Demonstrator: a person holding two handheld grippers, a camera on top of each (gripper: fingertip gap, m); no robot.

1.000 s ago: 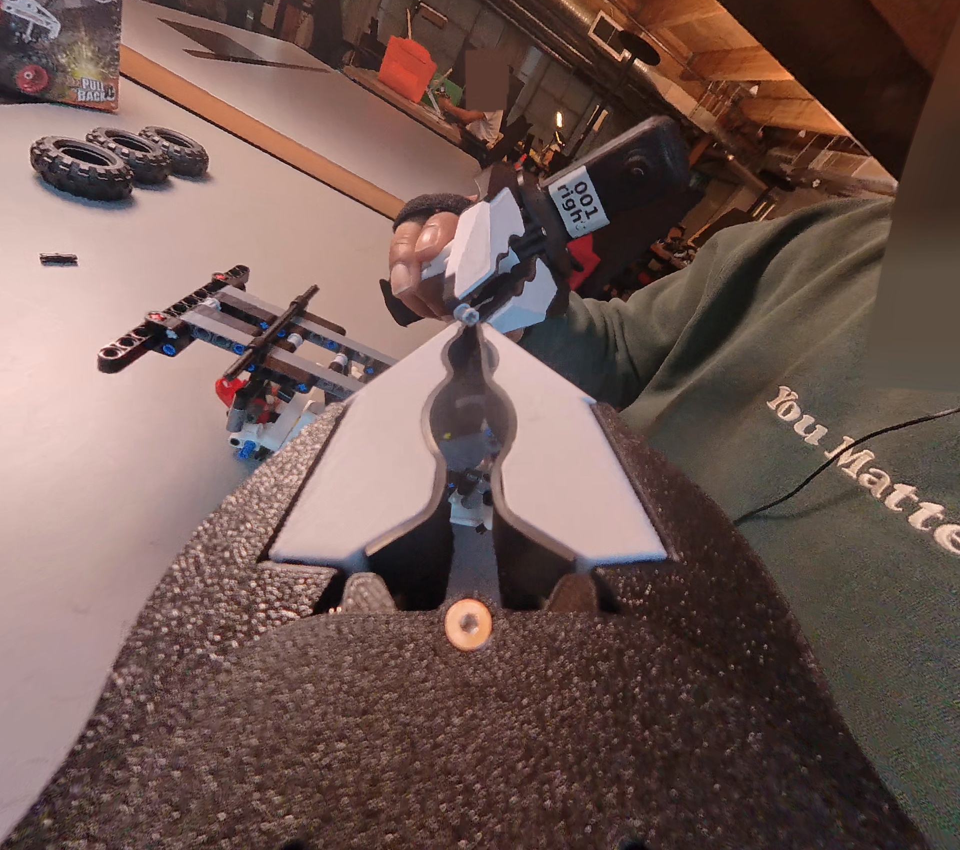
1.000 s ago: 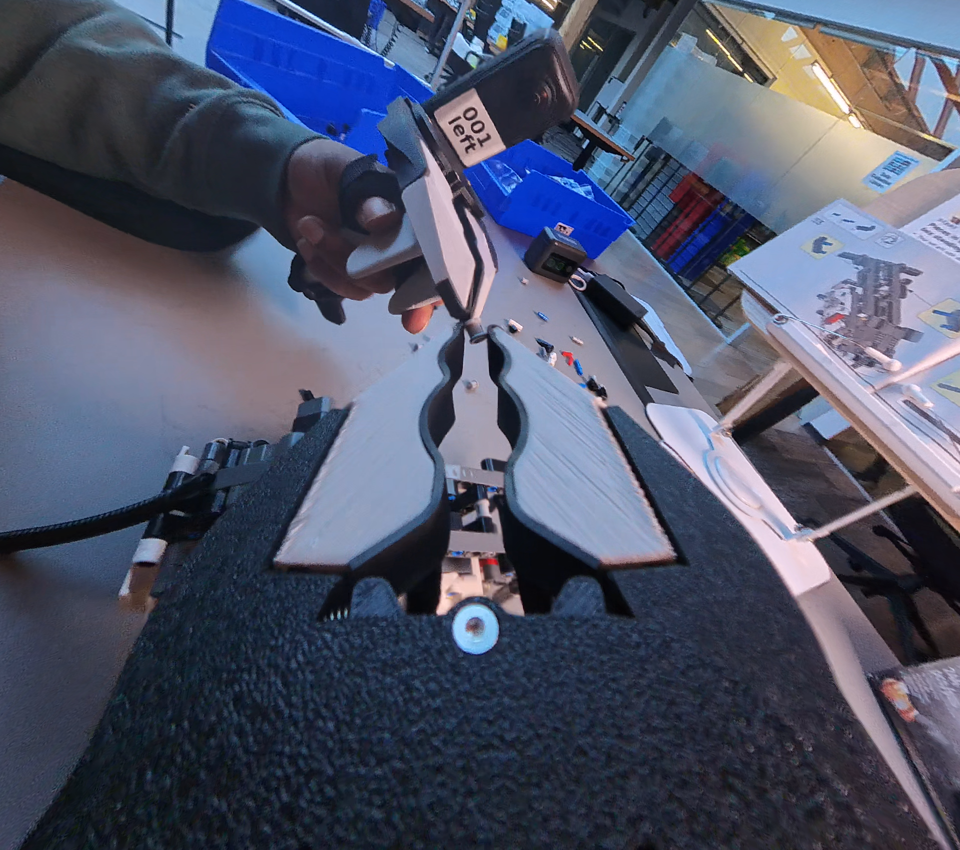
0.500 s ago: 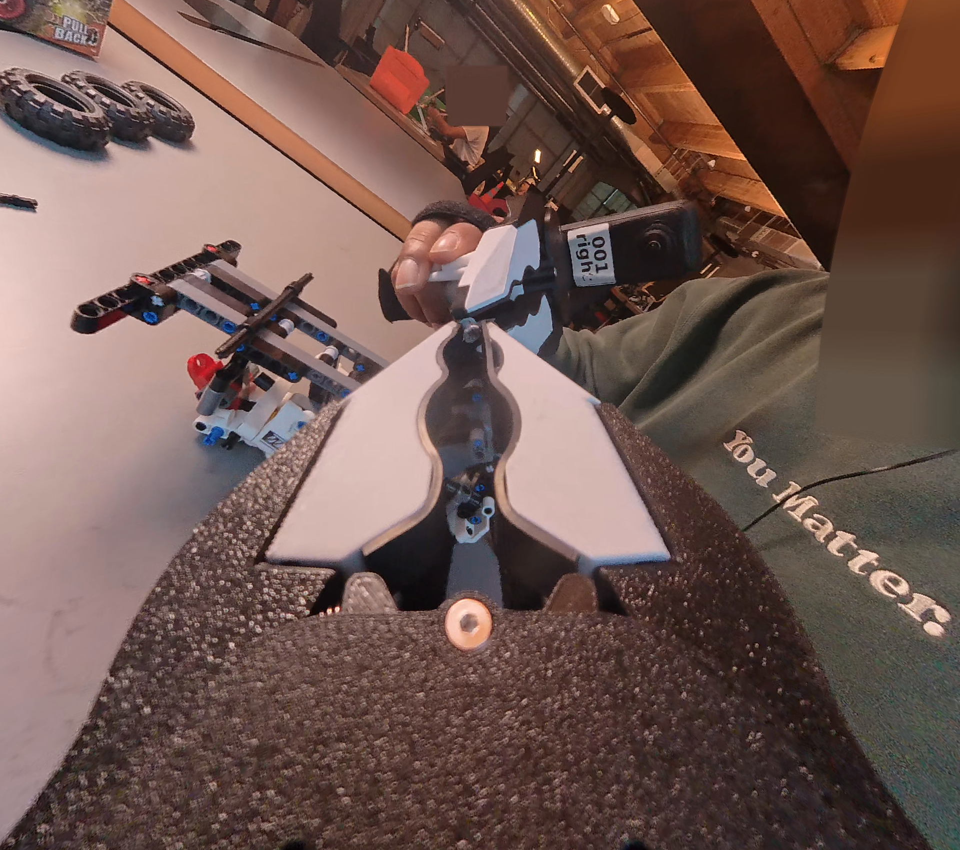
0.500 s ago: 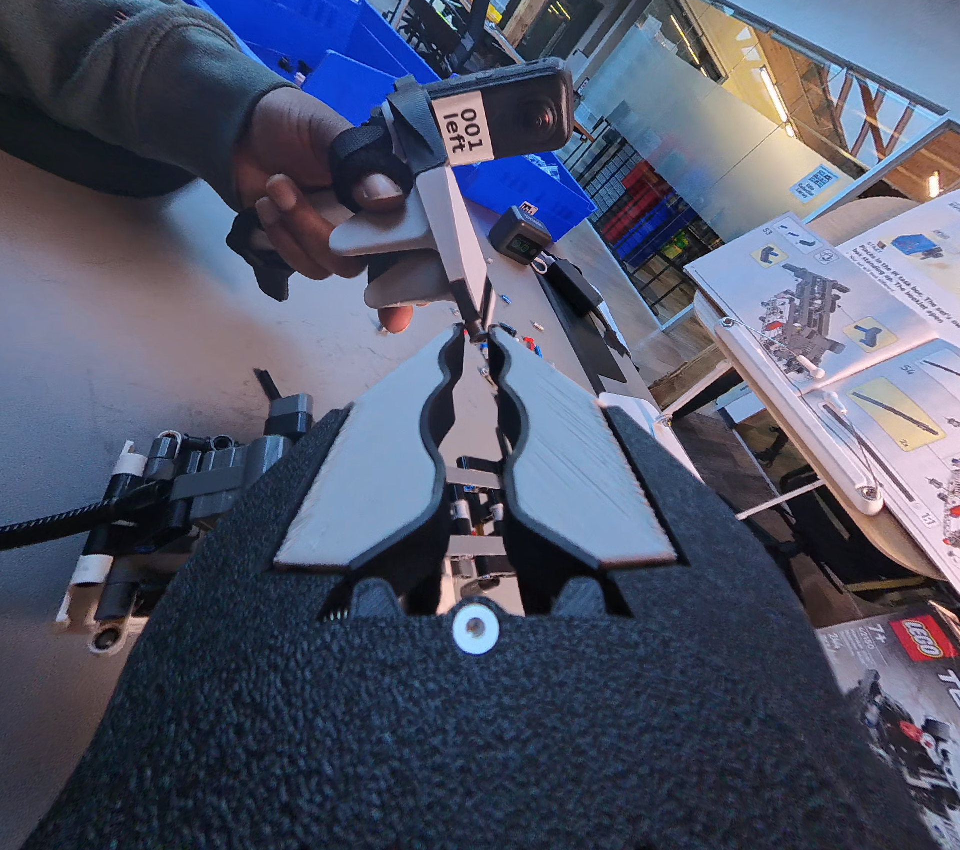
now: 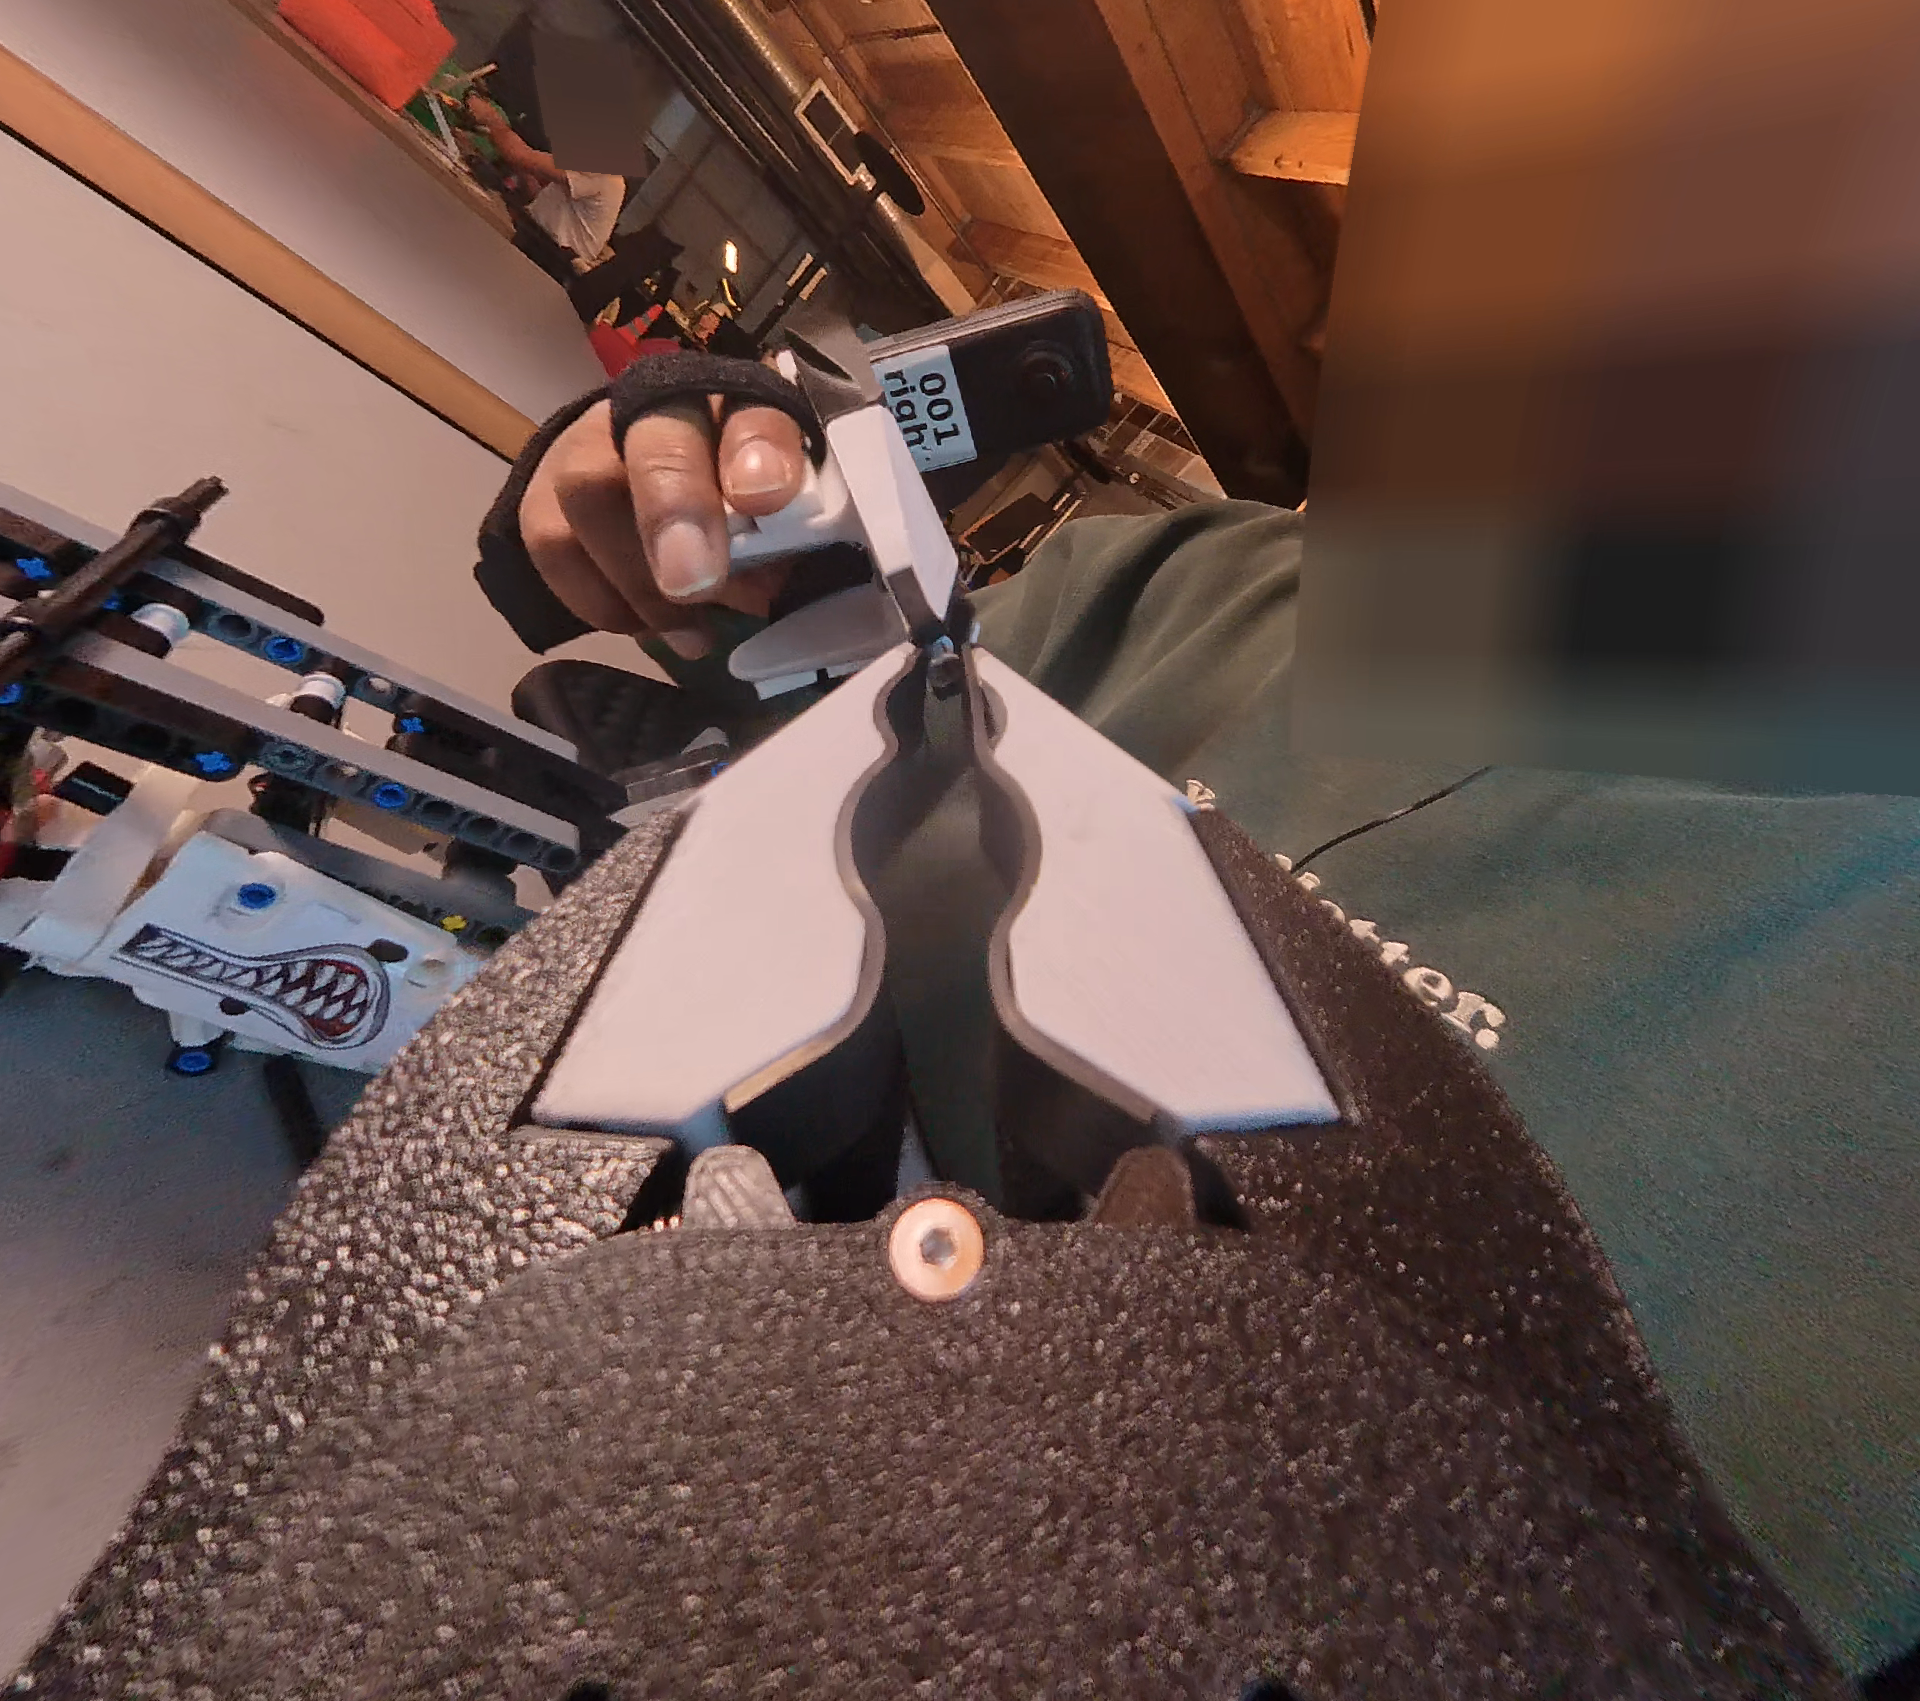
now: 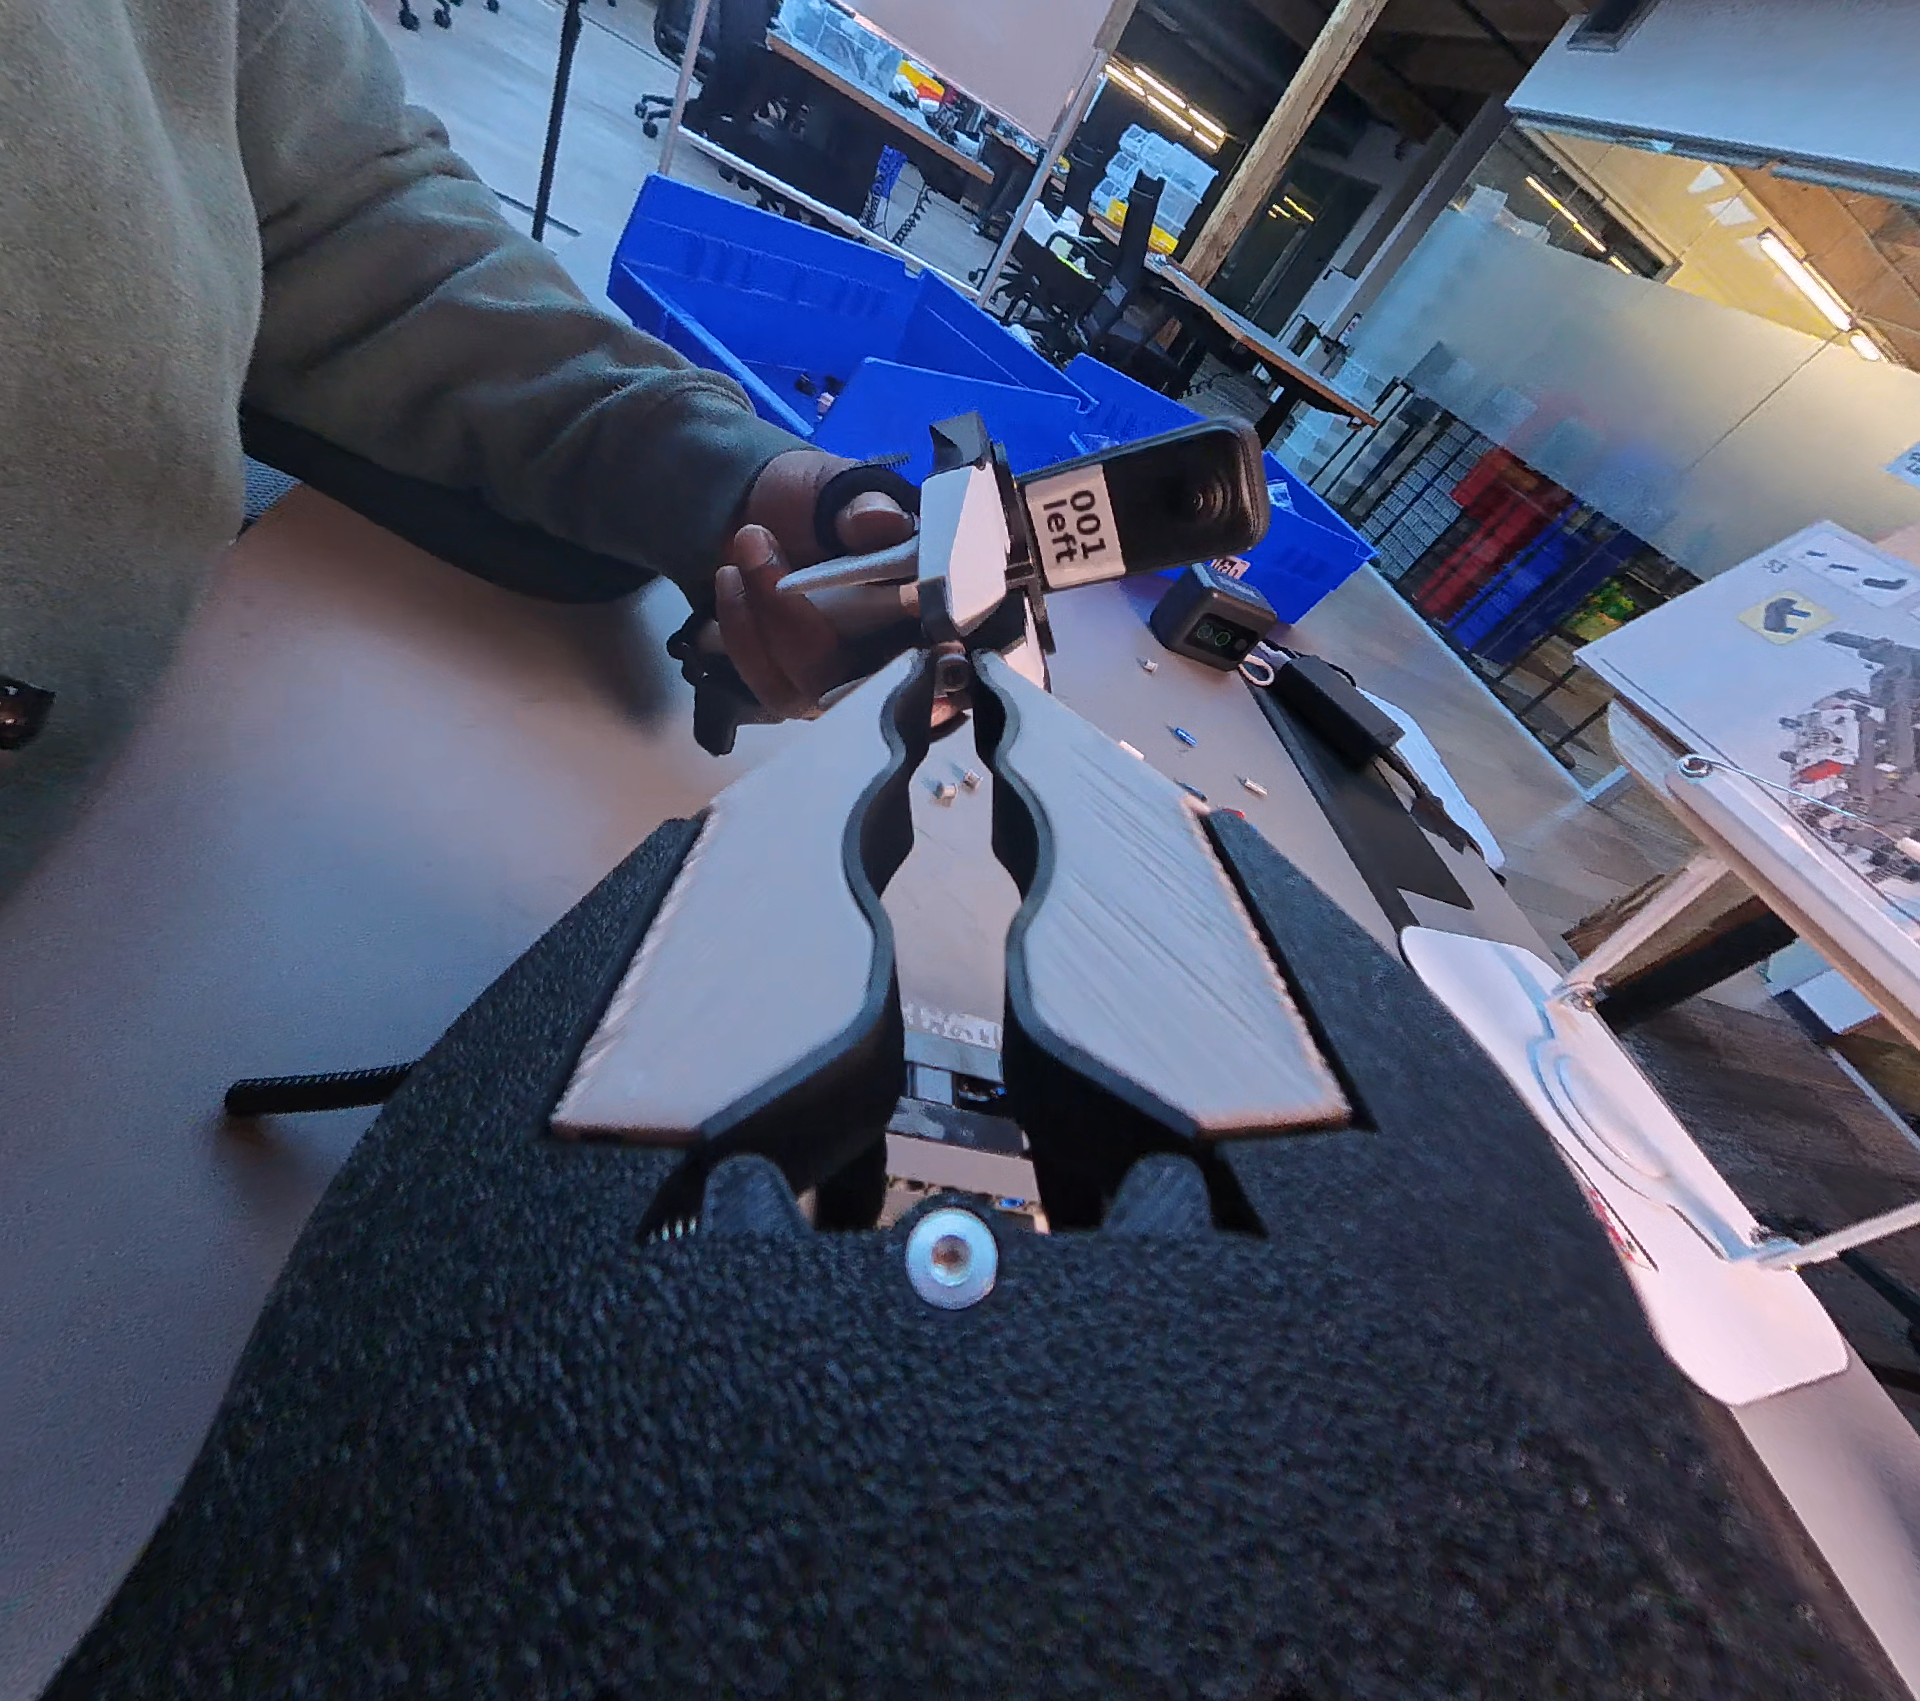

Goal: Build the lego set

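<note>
My left gripper (image 5: 940,664) and my right gripper (image 6: 950,666) meet tip to tip above the table. Both are shut, with a small grey lego piece (image 5: 941,652) pinched where the tips meet; it also shows in the right wrist view (image 6: 948,672). I cannot tell whether it is one piece or two. The right gripper (image 5: 928,625) shows edge-on in the left wrist view, and the left gripper (image 6: 940,641) shows in the right wrist view. The half-built lego model (image 5: 260,830), white with black and grey beams and a teeth sticker, lies on the table to the left, apart from both grippers.
Loose small pieces (image 6: 956,784) lie on the grey table (image 6: 416,820). Blue bins (image 6: 831,321) stand at its far edge, with a small black device (image 6: 1210,628) nearby. An instruction booklet (image 6: 1787,716) rests on a stand at the right. The person's green sweatshirt (image 5: 1662,1028) is close behind. My left and right fingertips are right by each other.
Both grippers stayed tip to tip and turned together. In the left view the model is now closer, and the tyres and box have left the frame. The right view swung towards the person.
</note>
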